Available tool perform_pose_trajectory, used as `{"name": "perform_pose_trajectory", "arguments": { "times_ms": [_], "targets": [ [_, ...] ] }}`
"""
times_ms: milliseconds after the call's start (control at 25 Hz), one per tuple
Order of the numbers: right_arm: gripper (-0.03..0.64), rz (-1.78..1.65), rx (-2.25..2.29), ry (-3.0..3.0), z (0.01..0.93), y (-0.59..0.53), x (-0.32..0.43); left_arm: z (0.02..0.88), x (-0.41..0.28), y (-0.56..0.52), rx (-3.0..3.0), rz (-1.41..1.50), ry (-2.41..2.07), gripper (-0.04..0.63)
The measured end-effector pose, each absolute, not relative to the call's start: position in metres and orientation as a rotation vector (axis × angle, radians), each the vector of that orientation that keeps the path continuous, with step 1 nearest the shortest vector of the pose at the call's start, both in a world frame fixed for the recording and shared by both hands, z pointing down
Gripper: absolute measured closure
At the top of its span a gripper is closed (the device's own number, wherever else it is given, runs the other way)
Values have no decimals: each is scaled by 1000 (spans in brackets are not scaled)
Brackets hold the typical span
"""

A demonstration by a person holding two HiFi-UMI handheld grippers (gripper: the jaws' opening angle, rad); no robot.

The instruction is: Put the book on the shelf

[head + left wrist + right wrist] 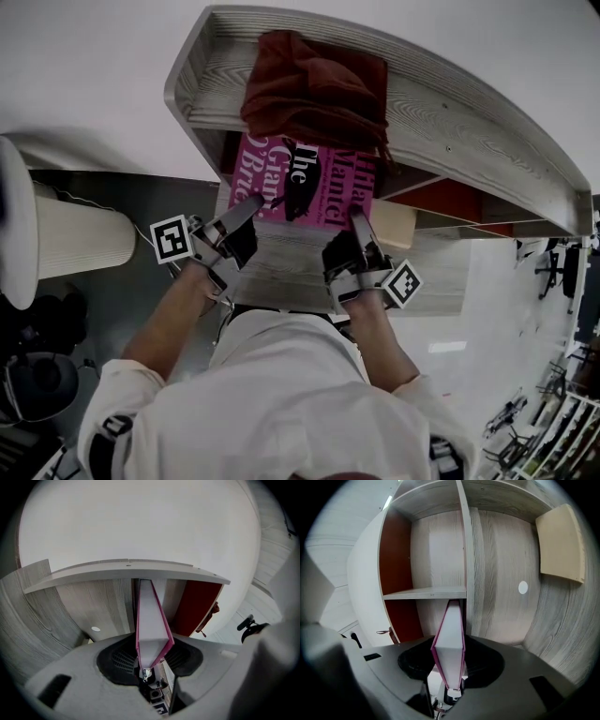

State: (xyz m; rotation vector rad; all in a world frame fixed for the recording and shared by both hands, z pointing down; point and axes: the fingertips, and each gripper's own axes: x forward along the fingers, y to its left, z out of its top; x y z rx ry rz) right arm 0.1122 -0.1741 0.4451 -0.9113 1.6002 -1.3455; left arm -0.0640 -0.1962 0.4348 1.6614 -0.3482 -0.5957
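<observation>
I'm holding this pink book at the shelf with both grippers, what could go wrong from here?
The left gripper and right gripper each pinch the pink book only near its edge, so it may slip or twist.
In the right gripper view its far end sits close to the upright divider; it could catch there.
The dark red bag overhangs the shelf top just above; the book might snag it.

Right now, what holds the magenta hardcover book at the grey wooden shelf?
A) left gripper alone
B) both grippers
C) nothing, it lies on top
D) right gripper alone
B: the left gripper and the right gripper each clamp a near corner of the magenta hardcover book.
</observation>
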Motion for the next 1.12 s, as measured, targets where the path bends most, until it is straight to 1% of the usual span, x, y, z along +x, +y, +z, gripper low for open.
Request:
{"name": "perform_pose_trajectory", "arguments": {
  "times_ms": [1120],
  "targets": [
    [463,-1352,-955,1524,449,-173,115,436,-65,-193,1654,-611,-314,437]
  ]
}}
